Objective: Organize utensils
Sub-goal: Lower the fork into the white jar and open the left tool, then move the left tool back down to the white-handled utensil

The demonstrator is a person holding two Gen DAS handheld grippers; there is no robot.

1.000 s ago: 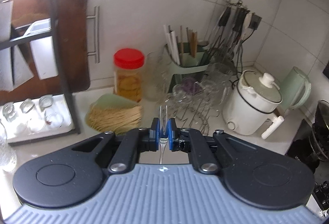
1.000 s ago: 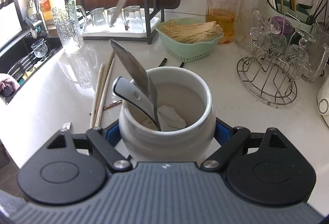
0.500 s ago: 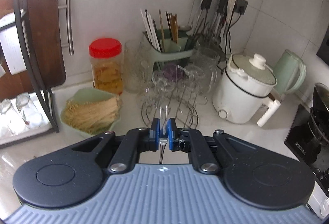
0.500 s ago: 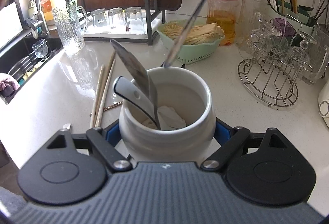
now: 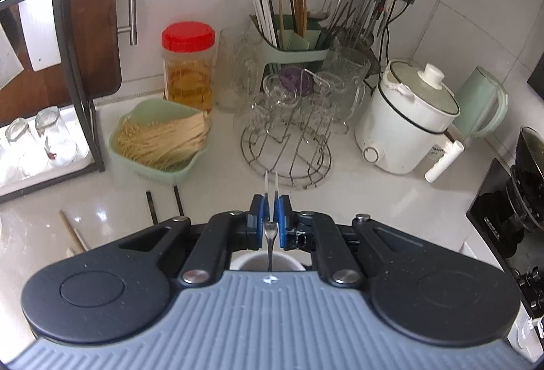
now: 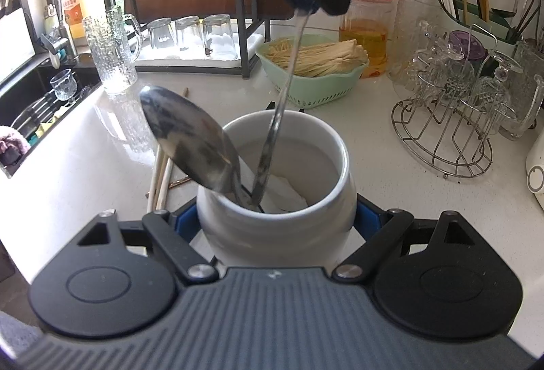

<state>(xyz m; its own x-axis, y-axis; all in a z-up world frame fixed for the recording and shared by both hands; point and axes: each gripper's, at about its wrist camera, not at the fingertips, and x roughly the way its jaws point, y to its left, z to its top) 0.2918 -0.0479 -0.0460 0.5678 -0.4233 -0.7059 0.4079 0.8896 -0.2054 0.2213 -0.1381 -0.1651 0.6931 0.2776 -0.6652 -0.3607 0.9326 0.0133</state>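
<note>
My right gripper [image 6: 275, 215] is shut on a white ceramic jar [image 6: 272, 234] that stands on the counter. A large metal spoon [image 6: 190, 145] leans out of the jar's left side, bowl up. My left gripper [image 5: 271, 210] is shut on a metal fork [image 5: 269, 235], tines pointing forward. In the right wrist view the left gripper [image 6: 306, 1] hangs above the jar and the fork's handle [image 6: 278, 111] reaches down inside it beside the spoon. The jar's rim [image 5: 251, 263] shows just under the left fingers. Loose wooden chopsticks [image 6: 163, 173] lie on the counter left of the jar.
A green basket of noodles [image 5: 159, 142], a red-lidded jar [image 5: 188, 64], a wire glass rack [image 5: 289, 139], a green utensil caddy [image 5: 292, 43], a white cooker [image 5: 408, 118] and a kettle [image 5: 482, 105] line the back. A sink [image 6: 30, 108] lies left, a stove [image 5: 510, 207] right.
The left gripper has come down over the jar, and the fork's handle has gone from above the rim to inside it. The spoon has turned. The right gripper and the jar kept still.
</note>
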